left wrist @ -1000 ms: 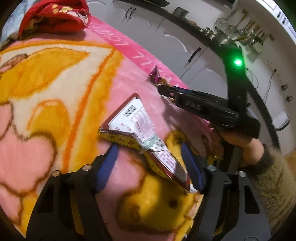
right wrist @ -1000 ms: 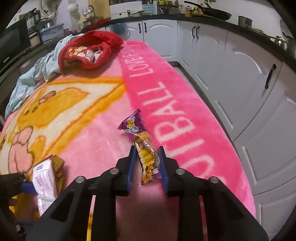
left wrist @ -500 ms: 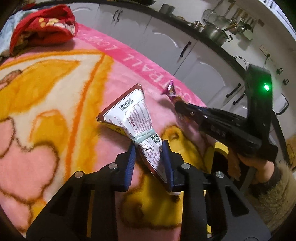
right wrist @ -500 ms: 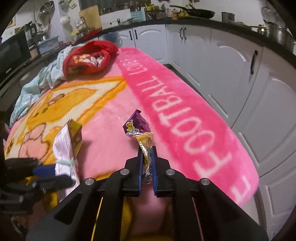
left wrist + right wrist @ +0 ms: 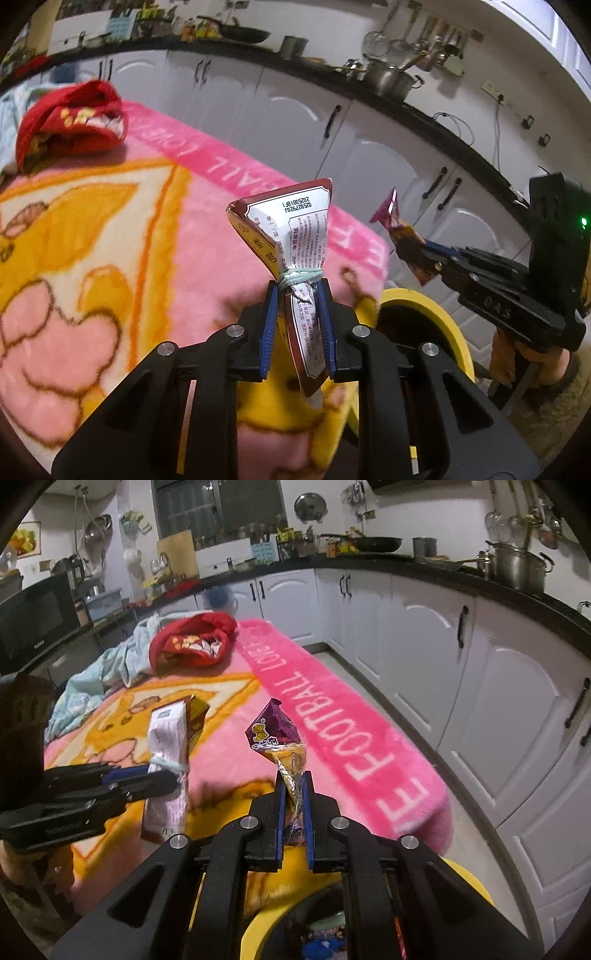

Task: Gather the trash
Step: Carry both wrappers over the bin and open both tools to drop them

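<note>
1. Left gripper (image 5: 297,325): jaws have just been closing and now pinch the tied snack packet (image 5: 291,236) right below its cinched waist. The packet is lifted clear of the pink blanket (image 5: 110,258) and stands up between the blue pads (image 5: 267,325).
2. Right gripper (image 5: 294,812): nearly closed, clamped on the twisted tail of the purple candy wrapper (image 5: 275,733), which is also held in the air.
3. Yellow bin (image 5: 469,882) sits low at the near edge of the blanket, just below and in front of both grippers (some wrappers are visible inside it).
4. Handling, packet: looks like thin crinkled foil-paper, light and floppy, with a pale band (image 5: 301,275) bunching the middle. The bunched waist is the stiffest and thickest spot, so it is the best place to grip. The flared top would likely fold or slip.
5. Handling, wrapper: glossy film, very light, probably slick. The twisted tail gives the pads something to bite, while the puffed purple end would just crush.
6. Neither item is fragile, so a firm pinch is fine. The main risk is that such light pieces flutter or cling to a pad on release (drop them low over the bin mouth).
</note>
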`<action>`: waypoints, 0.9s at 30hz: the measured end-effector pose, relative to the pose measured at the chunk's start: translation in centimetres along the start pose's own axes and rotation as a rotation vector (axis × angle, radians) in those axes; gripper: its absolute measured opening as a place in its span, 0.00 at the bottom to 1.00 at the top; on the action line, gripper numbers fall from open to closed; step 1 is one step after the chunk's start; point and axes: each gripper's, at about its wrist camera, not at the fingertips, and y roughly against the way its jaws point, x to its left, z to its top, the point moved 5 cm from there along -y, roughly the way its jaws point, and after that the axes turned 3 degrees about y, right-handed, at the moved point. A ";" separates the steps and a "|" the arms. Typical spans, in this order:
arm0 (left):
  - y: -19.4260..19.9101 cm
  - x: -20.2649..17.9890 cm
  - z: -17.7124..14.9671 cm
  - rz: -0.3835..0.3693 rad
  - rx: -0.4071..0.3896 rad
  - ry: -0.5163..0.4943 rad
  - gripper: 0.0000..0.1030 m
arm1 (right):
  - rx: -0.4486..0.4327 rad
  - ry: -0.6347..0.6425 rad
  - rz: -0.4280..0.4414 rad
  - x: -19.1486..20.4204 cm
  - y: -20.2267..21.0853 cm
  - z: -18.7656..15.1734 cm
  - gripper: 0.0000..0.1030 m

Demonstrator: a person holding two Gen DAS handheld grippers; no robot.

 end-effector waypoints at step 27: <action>-0.6 -13.2 -0.2 -0.176 -0.029 -0.224 0.15 | -0.081 -0.126 -0.199 -5.8 13.8 -8.1 0.08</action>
